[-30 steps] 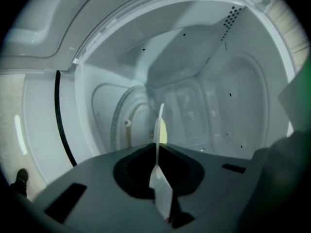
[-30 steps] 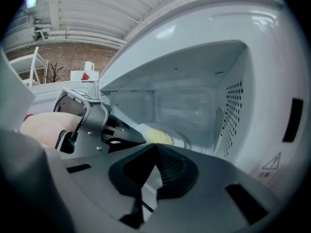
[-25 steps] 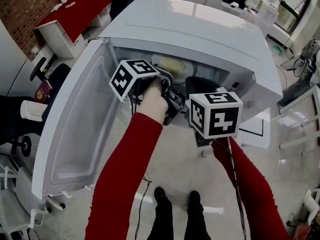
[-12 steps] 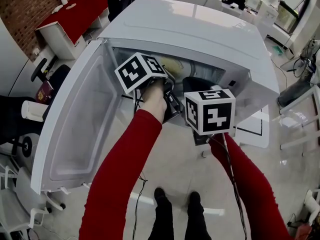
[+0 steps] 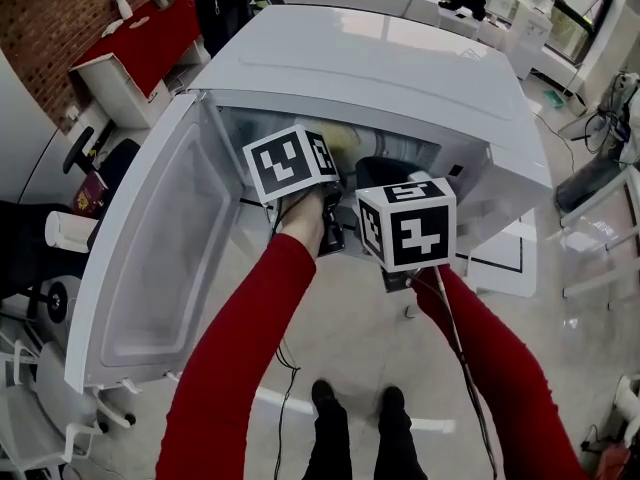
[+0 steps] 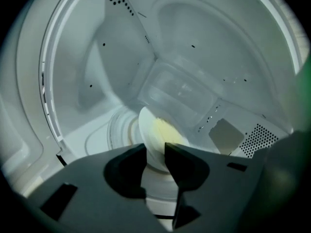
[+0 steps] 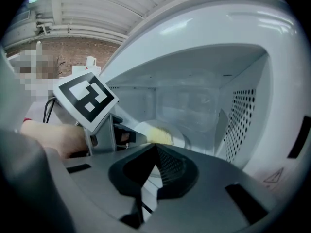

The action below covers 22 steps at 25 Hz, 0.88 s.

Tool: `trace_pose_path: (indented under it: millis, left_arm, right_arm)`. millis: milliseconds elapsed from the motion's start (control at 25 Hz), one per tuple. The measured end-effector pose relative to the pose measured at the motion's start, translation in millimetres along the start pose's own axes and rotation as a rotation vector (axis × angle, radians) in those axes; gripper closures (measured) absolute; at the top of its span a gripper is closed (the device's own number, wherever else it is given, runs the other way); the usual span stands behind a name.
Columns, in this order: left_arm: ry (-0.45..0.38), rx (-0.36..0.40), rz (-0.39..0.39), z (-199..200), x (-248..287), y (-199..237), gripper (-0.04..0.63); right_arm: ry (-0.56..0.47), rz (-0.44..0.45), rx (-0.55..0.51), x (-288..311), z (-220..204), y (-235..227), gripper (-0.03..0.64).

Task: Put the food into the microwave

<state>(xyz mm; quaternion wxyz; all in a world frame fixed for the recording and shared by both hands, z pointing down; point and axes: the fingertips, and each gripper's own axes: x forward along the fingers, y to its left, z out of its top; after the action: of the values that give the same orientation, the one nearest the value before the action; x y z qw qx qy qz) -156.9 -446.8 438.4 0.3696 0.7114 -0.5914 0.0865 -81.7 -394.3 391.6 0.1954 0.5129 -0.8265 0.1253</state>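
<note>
A white plate of yellow food rests on the glass turntable inside the white microwave. My left gripper reaches into the cavity, and its jaws are opening with the plate's near rim between them. The pads stand just off the rim. My right gripper hovers at the microwave's mouth, shut with nothing in it. The right gripper view shows the plate beyond the left gripper's marker cube. In the head view the fingertips are hidden by the cubes and hands.
The microwave door hangs wide open to the left. A perforated side wall bounds the cavity on the right. Red-topped desks stand at the back left, and the person's feet show on the floor below.
The left gripper's marker cube has rolled over at the microwave's mouth while the hand stayed in place. The right gripper has hardly moved.
</note>
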Motion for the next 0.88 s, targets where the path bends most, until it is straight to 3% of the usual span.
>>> trace_pose_path:
  millis: [560,720,880]
  left_arm:
    - [-0.012,0.140,0.067,4.2,2.0,8.7,0.443]
    - [-0.035,0.153,0.015,5.4,5.0,-5.0,0.439]
    - [-0.030,0.170,0.074,4.8,3.5,5.9,0.437]
  right_arm:
    - [-0.004,0.001,-0.014,2.3,0.6,0.2,0.603]
    - [-0.007,0.001,-0.016,2.7,1.0,1.8,0.603]
    - [-0.009,0.006,-0.018,2.3,0.8,2.7,0.603]
